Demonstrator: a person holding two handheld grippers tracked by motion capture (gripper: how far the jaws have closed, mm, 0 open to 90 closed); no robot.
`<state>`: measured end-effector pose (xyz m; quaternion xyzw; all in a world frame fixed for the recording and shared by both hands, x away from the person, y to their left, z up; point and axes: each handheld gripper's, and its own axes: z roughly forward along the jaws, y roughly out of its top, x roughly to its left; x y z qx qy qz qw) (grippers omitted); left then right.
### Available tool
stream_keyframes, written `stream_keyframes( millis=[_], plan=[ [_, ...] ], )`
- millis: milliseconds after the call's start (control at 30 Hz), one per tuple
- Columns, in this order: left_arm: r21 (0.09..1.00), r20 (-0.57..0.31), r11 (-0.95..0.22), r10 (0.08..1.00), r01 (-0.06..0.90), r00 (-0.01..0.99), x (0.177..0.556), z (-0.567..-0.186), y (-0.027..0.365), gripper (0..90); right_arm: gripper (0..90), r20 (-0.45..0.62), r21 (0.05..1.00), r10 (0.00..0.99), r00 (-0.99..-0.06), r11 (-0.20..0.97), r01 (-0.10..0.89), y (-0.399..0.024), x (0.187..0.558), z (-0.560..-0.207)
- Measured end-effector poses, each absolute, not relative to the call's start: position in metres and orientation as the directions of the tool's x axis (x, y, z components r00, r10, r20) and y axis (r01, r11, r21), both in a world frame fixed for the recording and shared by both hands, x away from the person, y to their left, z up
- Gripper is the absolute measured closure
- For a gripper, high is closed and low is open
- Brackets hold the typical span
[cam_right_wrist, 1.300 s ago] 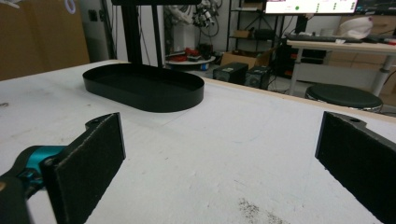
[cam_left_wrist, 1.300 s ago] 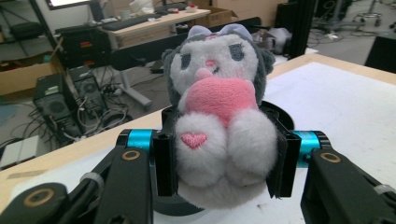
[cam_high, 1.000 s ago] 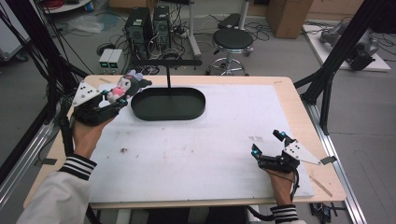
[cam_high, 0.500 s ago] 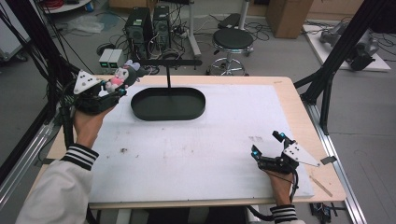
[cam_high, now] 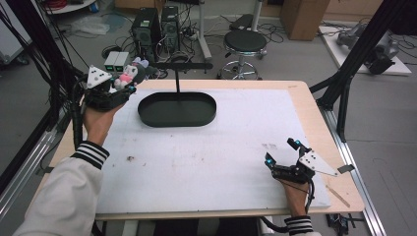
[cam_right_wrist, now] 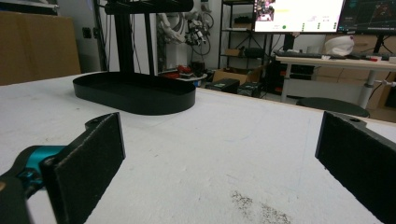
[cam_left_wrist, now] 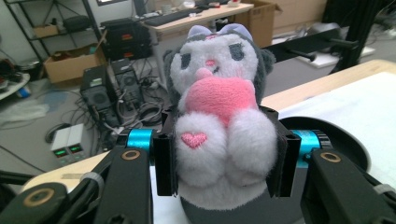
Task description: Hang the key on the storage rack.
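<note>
My left gripper [cam_high: 117,87] clamps the plush toy [cam_left_wrist: 215,116] above the table's far-left corner, beside the black oval tray [cam_high: 177,109]; my right gripper [cam_high: 284,155] rests released on the white mat [cam_high: 196,162].

The plush toy [cam_left_wrist: 217,116] is a small grey and white animal with pale lilac ears, a pink snout, a pink heart-shaped cushion hugged to its chest and a little pink heart stitched on one leg. It sits upright, squeezed at the body between the two black jaws of the left gripper [cam_left_wrist: 224,163]. It is held off the bench [cam_high: 206,162] over the far left corner, just left of the black oval tray [cam_high: 177,109].
</note>
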<state>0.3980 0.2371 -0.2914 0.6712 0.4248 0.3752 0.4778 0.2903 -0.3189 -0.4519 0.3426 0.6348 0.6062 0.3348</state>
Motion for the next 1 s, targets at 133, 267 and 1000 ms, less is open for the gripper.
stream_keyframes(
  millis=[133, 267, 1000],
  plan=[
    [0.956, 0.106, -0.193, 0.930, 0.221, 0.351, 0.403, -0.290, 0.235, 55.1, 0.4, -0.013, 0.999, 0.842, -0.539, 0.032, 0.027, -0.318, 0.290, -0.452],
    [0.956, 0.111, -0.193, 0.933, 0.219, 0.341, 0.408, -0.290, 0.234, 55.1, 0.4, -0.009, 0.999, 0.843, -0.537, 0.028, 0.027, -0.319, 0.290, -0.452],
    [0.953, 0.090, -0.176, 0.942, 0.246, 0.323, 0.433, -0.279, 0.229, 55.1, 0.4, -0.006, 1.000, 0.844, -0.537, 0.021, 0.022, -0.319, 0.289, -0.452]
  ],
)
